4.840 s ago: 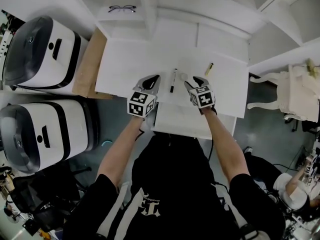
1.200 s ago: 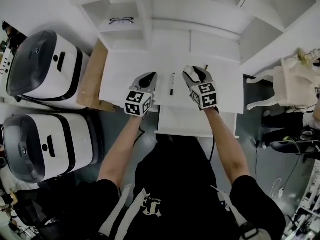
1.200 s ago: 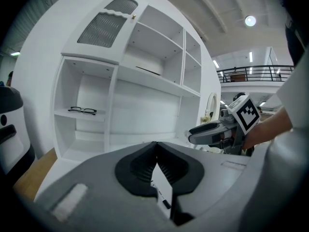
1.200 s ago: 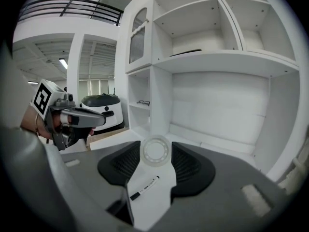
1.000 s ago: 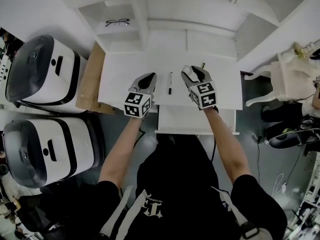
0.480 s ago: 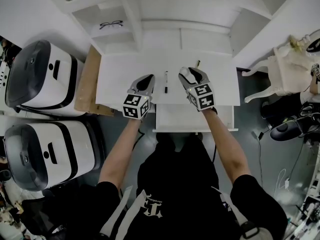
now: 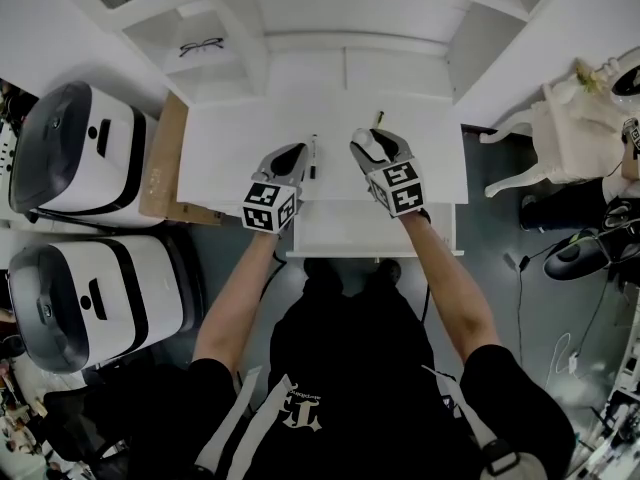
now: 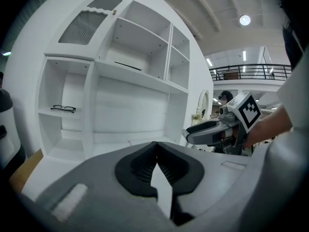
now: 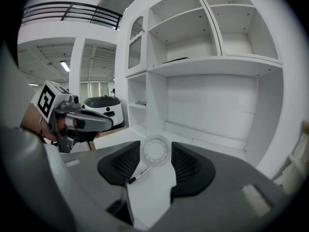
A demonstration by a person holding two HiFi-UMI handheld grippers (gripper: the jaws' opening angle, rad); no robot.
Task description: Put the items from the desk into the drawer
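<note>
The fingers of the right gripper [image 7: 375, 146] pinch a clear tape ring [image 9: 155, 151] only by its round sides, above the desk [image 7: 230, 143] just behind the open drawer [image 7: 340, 226], so I think it can slip out and miss the drawer; the fingers of the left gripper [image 7: 290, 156] are pressed together, empty.

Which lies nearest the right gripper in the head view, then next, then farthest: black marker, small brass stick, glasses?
1. The small brass stick, on the desk just beyond the right gripper, which grips a white ring.
2. The black marker, left of that gripper.
3. The glasses, on the far-left shelf.
</note>
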